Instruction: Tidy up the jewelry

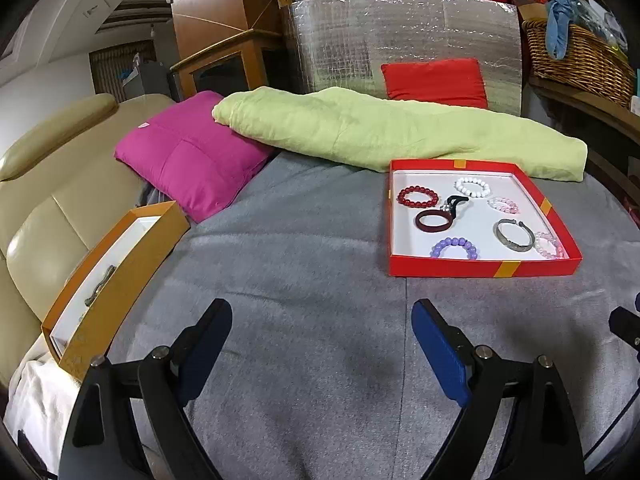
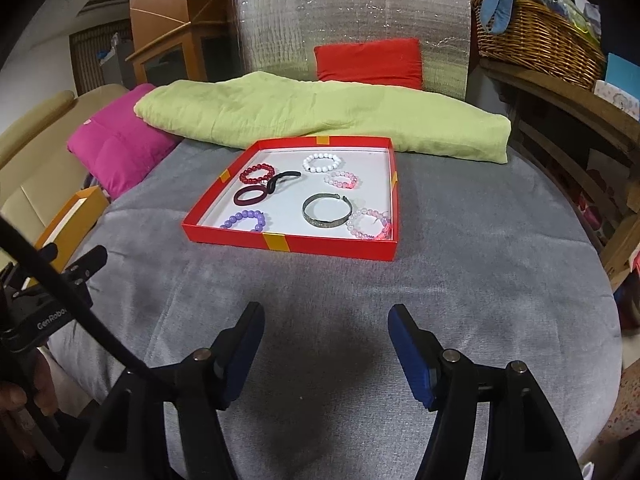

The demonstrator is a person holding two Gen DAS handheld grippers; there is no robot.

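Spread wide and holding nothing, the left gripper [image 1: 322, 354] is hovering over the grey bed [image 1: 300, 280]; the red tray [image 1: 480, 268] is sitting at right with 7 bracelets, light, and the orange box [image 1: 120, 276] is showing only here, lower left.

Right gripper [image 2: 326, 350] is likewise gaping; the stiff metal cuff [image 2: 327, 212] is inviting a rim pinch.

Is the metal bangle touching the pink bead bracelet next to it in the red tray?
Cannot tell. In the right wrist view the metal bangle meets the pink bead bracelet with no plain gap, but overlap could cause that.
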